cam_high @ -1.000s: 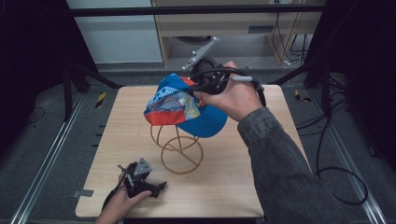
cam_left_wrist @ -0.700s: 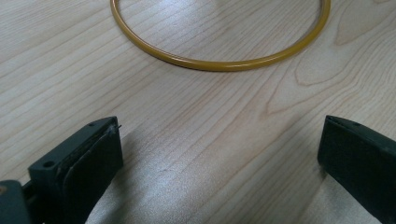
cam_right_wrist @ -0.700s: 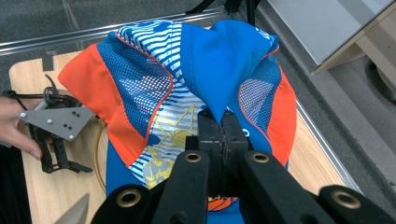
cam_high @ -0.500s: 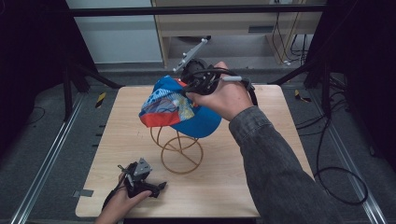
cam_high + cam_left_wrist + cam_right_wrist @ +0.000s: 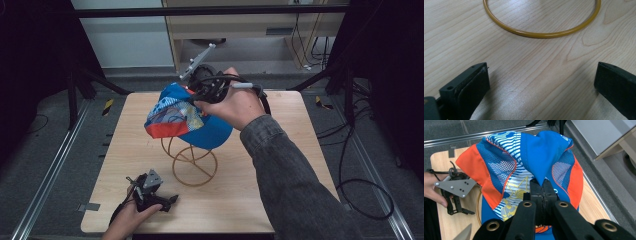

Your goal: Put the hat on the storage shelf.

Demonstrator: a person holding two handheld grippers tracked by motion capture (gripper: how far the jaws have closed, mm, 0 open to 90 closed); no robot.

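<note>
Now my right gripper [image 5: 543,185] pinches the cap [image 5: 186,116] by its crown, the wire stand [image 5: 192,159] at six o'clock beneath, while my left gripper [image 5: 541,82] idles unclenched

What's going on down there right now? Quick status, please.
Right gripper shut on the blue cap, pinching a fold of fabric over the gold wire stand. Left gripper open, resting on the table. Nothing in the way.
</note>
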